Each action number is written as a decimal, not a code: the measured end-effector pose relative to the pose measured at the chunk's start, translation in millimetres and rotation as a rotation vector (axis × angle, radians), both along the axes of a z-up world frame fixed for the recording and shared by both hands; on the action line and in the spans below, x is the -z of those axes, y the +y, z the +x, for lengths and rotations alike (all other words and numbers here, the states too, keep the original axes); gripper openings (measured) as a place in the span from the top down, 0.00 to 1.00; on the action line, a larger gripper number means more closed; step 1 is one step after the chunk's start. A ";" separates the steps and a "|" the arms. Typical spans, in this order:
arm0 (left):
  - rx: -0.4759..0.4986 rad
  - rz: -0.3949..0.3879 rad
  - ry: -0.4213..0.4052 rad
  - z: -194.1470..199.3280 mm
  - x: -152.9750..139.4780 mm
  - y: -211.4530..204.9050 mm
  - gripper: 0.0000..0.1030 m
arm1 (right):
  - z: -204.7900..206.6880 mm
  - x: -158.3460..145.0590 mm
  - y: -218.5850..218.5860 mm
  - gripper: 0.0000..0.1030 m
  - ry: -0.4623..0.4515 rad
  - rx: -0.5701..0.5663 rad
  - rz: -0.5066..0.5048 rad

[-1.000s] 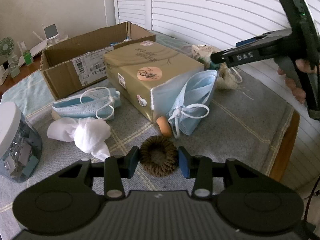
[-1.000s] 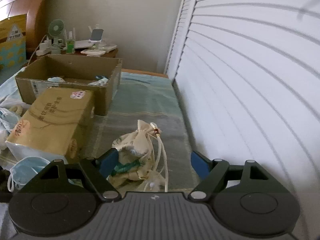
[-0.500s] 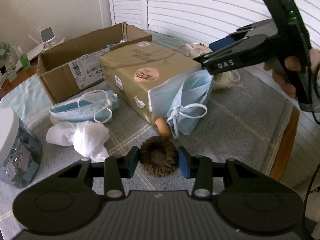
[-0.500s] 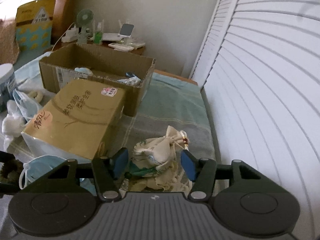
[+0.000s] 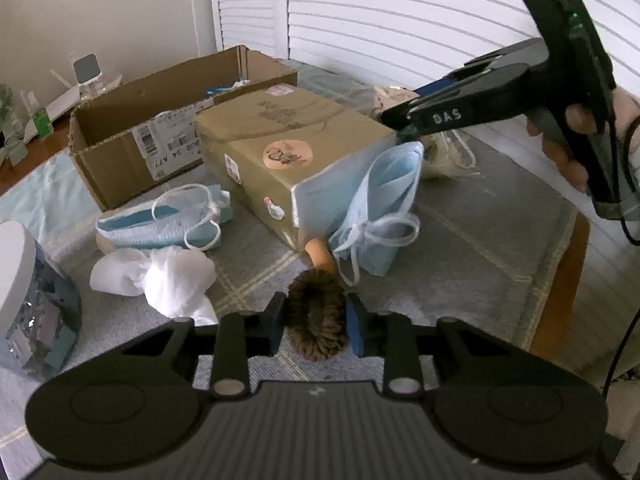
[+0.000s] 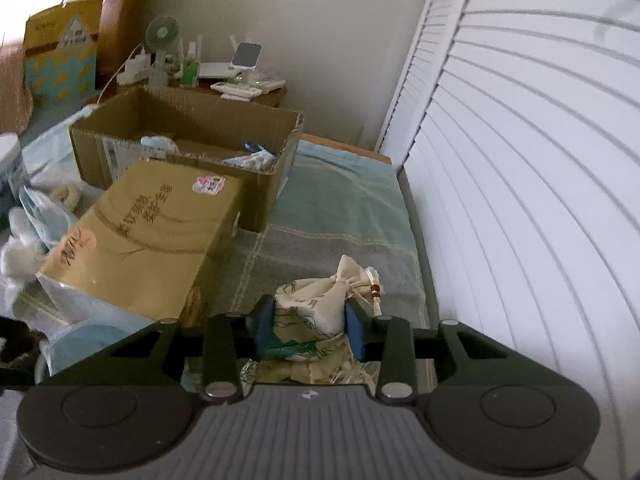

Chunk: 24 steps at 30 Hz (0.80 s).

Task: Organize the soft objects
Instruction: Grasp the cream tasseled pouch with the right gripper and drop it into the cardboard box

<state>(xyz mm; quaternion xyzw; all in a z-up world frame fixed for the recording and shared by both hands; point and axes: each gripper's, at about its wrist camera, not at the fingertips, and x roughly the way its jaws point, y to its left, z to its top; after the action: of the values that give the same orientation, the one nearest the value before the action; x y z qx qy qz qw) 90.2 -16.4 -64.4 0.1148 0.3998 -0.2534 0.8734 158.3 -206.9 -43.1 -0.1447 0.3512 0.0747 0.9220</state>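
Drawstring pouch [image 6: 310,314], cream with green print, pinched between the pads of the right gripper [image 6: 310,326], just right of the tan tissue box [image 6: 148,232]. Brown scrunchie [image 5: 316,316] squeezed in the left gripper [image 5: 316,326], near the tissue box's front end, beside a blue face mask [image 5: 380,208].

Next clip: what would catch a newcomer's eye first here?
Both grippers are clamped on soft things: the left gripper squeezes a brown scrunchie at the table's near edge, and the right gripper pinches a cream drawstring pouch by the shutters. Between them a gold box lies with blue masks against and beside it, in front of an open carton.
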 end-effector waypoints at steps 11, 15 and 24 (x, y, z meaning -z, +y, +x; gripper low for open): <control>-0.011 -0.027 -0.031 -10.0 -23.1 9.2 0.72 | -20.9 -44.0 -14.1 0.61 -0.035 0.027 0.138; -0.017 -0.018 -0.047 -16.4 -27.4 12.7 0.72 | -24.4 -65.1 -15.3 0.61 -0.059 0.028 0.183; -0.037 -0.038 -0.078 -25.9 -35.5 20.5 0.72 | -14.9 -115.1 0.0 0.61 -0.129 -0.023 0.203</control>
<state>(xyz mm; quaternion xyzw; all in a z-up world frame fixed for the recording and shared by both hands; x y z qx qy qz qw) 64.4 4.1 -28.9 0.1007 0.3627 -0.2398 0.8949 143.5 -206.9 72.0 -0.0590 0.2799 0.1111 0.9517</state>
